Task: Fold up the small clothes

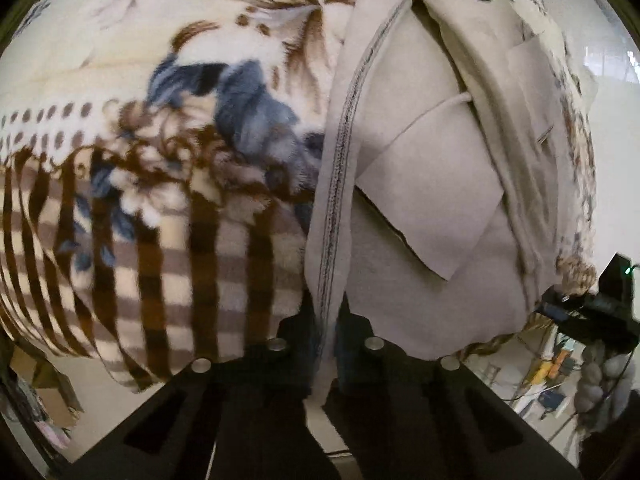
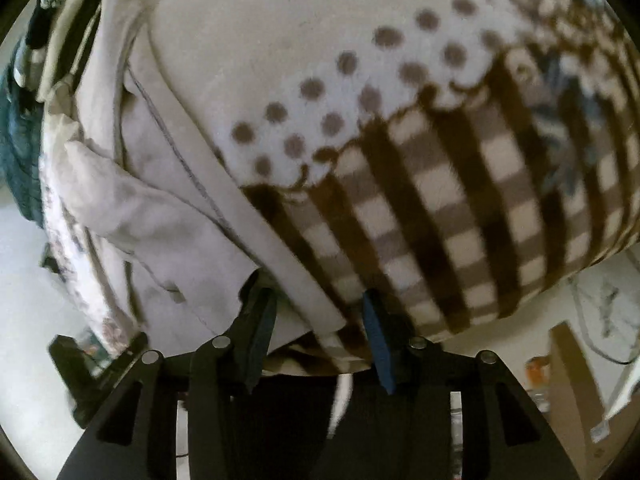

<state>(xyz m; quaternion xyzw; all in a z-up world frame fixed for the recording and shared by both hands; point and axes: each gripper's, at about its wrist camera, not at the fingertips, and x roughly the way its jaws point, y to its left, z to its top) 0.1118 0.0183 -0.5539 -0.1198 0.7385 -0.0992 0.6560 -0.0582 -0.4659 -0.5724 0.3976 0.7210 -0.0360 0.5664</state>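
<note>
A beige garment [image 1: 432, 176] with a stitched waistband and a pocket flap lies on a patterned blanket [image 1: 168, 128]. My left gripper [image 1: 326, 332] is shut on the garment's stitched edge, which runs down between the black fingers. In the right wrist view the same beige garment [image 2: 160, 216] lies at the left over the blanket [image 2: 420, 184]. My right gripper [image 2: 316, 320] is open, its blue-padded fingers spread around the garment's lower edge at the blanket's rim.
The blanket has blue flowers, brown dots and brown checks, and hangs over an edge. A dark device [image 1: 600, 304] sits at the right in the left view. Dark teal clothing [image 2: 20, 152] lies at the far left. A cardboard box [image 2: 576, 376] stands on the pale floor below.
</note>
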